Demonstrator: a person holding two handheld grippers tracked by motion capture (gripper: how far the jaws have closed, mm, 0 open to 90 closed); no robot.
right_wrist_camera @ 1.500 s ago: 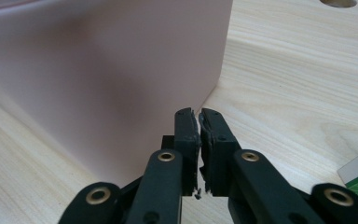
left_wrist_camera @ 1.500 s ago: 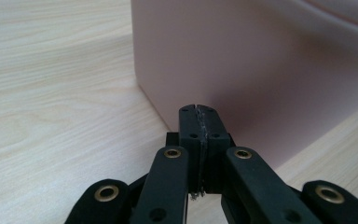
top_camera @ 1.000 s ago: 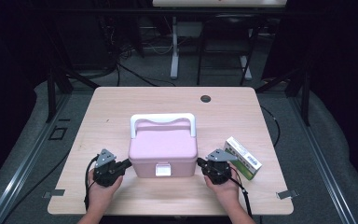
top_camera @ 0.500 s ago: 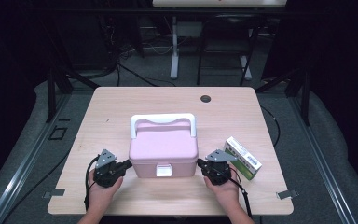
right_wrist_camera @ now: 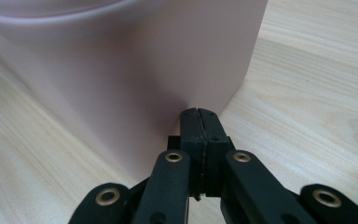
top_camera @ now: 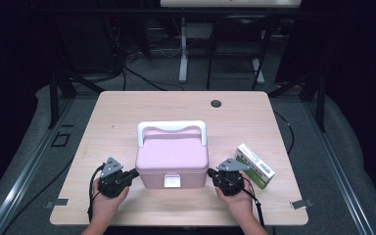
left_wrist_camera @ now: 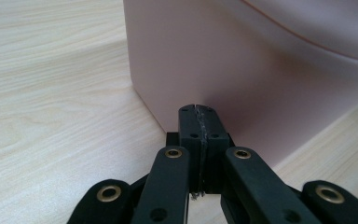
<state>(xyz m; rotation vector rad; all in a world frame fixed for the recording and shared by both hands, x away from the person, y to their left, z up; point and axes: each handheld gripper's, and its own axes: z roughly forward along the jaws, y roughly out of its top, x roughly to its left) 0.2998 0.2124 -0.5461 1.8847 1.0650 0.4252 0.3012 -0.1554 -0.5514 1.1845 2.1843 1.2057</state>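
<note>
High view: pink box (top_camera: 172,156) sits centre-near on the table (top_camera: 127,112), my left gripper (top_camera: 132,174) and right gripper (top_camera: 210,172) at its left and right walls. I judge equal, low pressure from both sides will keep it from twisting.

Left gripper view: jaws together, tips at the box wall.

Right gripper view: jaws together, likewise at the wall.

Pink box (left_wrist_camera: 261,70) cropped, print on green carton (top_camera: 255,165) unreadable
</note>
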